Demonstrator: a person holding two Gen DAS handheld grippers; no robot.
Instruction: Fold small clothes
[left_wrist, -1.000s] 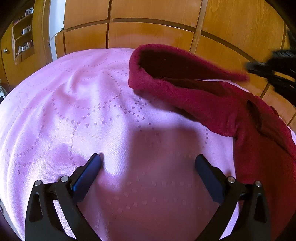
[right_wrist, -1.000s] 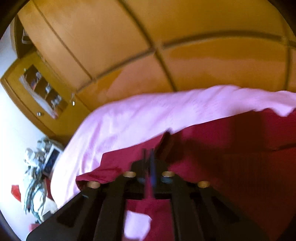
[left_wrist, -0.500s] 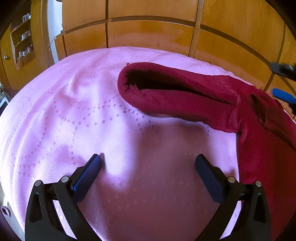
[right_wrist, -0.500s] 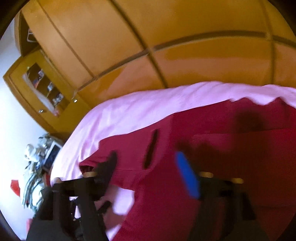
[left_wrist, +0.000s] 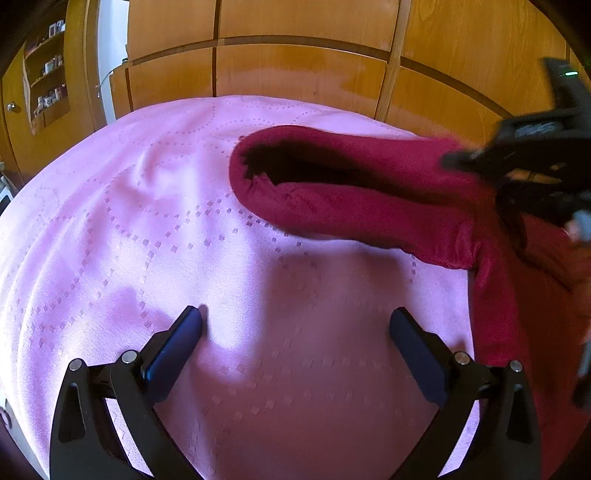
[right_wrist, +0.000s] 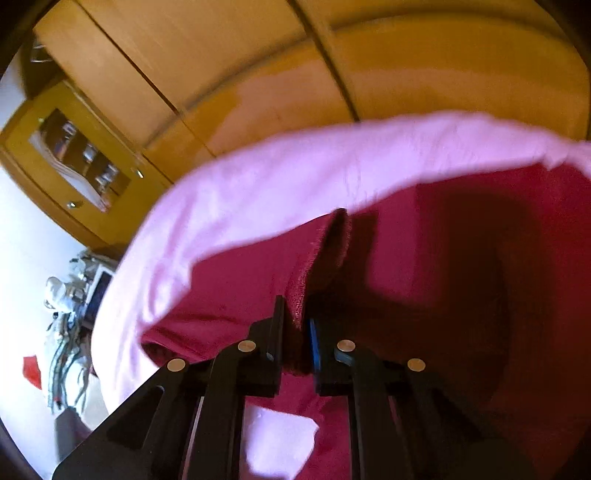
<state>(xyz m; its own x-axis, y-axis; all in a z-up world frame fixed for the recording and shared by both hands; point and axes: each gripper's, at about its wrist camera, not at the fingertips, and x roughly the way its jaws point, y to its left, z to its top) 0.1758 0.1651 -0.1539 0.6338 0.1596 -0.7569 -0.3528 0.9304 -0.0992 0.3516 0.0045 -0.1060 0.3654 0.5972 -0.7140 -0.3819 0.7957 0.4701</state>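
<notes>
Left claw (left_wrist: 295, 325): jaws wide apart, nothing between them, poised over bare pink cover near the bed's near edge.
Right claw (right_wrist: 295, 332): jaws closing, a raised ridge of red cloth pinched between the two pads; seen blurred at the right edge of the left wrist view (left_wrist: 517, 173), over the garment.
Red garment (left_wrist: 369, 206): dark red fleece-like piece lying on the bed's right side; one tube-shaped part, open-ended, stretched leftward toward the middle of the bed, opening gaping dark; body of the garment running down along the right side toward the near edge.
Bed cover (left_wrist: 184, 240): pink, with dotted curved pattern, a few soft creases on the left part.
Between claws and garment: only flat cover in front of the left claw; garment well to its right.
Wardrobe (left_wrist: 295, 66): wooden panelled doors right behind the bed's far edge.
Shelf niche (left_wrist: 48, 74): upper left, small items on it, too small to tell.
Floor clutter (right_wrist: 70, 325): left of the bed, pale tangled things and a red scrap, blurred.
</notes>
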